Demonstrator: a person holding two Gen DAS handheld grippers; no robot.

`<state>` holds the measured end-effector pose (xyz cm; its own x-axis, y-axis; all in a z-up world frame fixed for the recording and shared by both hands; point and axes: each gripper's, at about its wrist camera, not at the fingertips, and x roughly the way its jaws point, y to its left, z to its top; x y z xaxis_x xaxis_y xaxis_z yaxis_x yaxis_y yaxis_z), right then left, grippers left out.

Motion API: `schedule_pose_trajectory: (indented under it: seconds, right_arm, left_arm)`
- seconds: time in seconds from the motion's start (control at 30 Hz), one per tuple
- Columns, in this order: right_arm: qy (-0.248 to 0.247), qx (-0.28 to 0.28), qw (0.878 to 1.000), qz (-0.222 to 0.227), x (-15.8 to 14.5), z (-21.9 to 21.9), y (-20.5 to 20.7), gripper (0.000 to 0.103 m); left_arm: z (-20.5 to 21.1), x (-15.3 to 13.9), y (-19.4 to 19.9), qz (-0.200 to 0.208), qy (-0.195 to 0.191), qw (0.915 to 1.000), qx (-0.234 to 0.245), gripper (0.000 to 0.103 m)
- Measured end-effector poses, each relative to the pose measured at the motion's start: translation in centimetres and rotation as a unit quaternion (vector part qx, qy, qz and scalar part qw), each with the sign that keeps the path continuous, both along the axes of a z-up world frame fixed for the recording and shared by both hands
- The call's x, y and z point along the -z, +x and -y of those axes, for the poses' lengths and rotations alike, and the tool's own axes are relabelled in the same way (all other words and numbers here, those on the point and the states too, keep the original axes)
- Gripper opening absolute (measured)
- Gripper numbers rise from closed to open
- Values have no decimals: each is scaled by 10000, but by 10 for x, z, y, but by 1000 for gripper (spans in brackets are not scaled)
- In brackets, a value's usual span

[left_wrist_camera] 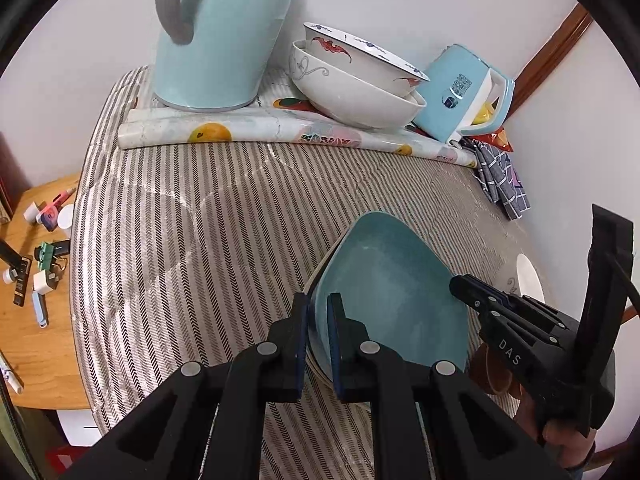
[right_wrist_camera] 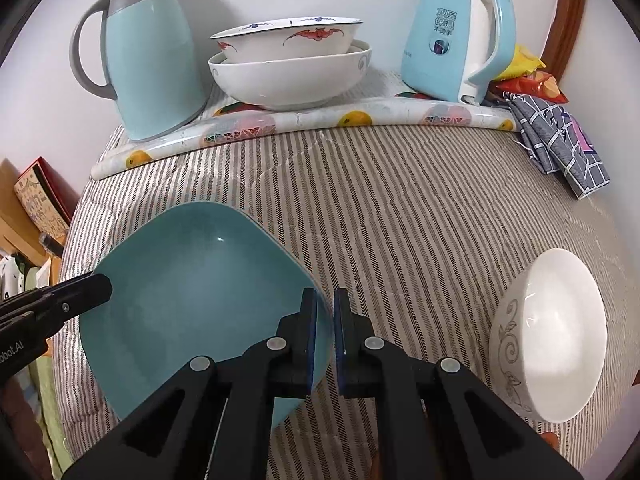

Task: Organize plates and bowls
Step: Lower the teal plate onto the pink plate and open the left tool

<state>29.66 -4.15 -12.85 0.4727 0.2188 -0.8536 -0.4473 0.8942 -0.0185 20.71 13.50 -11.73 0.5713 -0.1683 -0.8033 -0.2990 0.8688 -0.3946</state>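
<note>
Three white ceramic bowls [right_wrist_camera: 556, 332], two stacked; one glossy teal squarish plate [right_wrist_camera: 200, 292], clamped by left gripper [left_wrist_camera: 318, 312] and right gripper [right_wrist_camera: 325, 312] at opposite rims

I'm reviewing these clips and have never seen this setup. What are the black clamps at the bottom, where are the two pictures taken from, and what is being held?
A person holds two black clamps, one per hand; each carries a camera looking along its fingers. The left hand-held gripper and right hand-held gripper both pinch opposite rims of one teal square plate. On the striped cloth sit a small white bowl, two stacked bowls, a jug and a kettle.
</note>
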Motion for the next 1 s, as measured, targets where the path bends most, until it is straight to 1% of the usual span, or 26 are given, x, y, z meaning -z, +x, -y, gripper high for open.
schedule_pose_trajectory:
  seconds: [0.1,0.23,0.3,0.37,0.47,0.5,0.57,0.6,0.67,0.73,0.8,0.87,1.0]
  right_arm:
    - [-24,28,10000,43,-1,1,-1,8]
    - [53,48,9999,139,-10,6,-5,9]
    - [124,72,9998,165,-14,9,-7,11]
    - [226,121,9995,198,-20,15,-13,20]
    - [406,184,9985,305,-28,26,-20,28]
    - [437,202,9982,344,-31,30,-23,30]
    - [394,248,9979,450,-37,38,-30,39]
    - [378,284,9976,501,-39,42,-32,40]
    - [348,385,9970,580,-45,53,-40,40]
    - [370,487,9955,724,-54,67,-51,40]
    - [369,571,9943,818,-59,79,-60,42]
    - [375,786,9920,914,-66,96,-69,46]
    - [498,1136,9876,966,-71,128,-82,47]
  left_arm:
    - [-3,1,-2,-14,-89,10000,-25,10]
    - [-1,0,-4,-94,-31,10000,14,10]
    - [2,-1,-6,-113,13,9999,31,10]
    - [5,-5,-9,-119,115,9999,6,10]
    - [11,-16,-15,-22,339,9994,11,10]
    - [13,-18,-17,1,379,9993,23,10]
    - [19,-25,-20,46,415,9991,43,10]
    - [22,-27,-22,70,411,9991,57,10]
    - [29,-31,-25,117,405,9990,120,14]
    - [39,-36,-28,192,418,9987,203,32]
    - [51,-42,-32,327,493,9978,308,32]
    - [63,-47,-34,427,535,9967,445,32]
    - [83,-50,-38,469,445,9956,679,32]
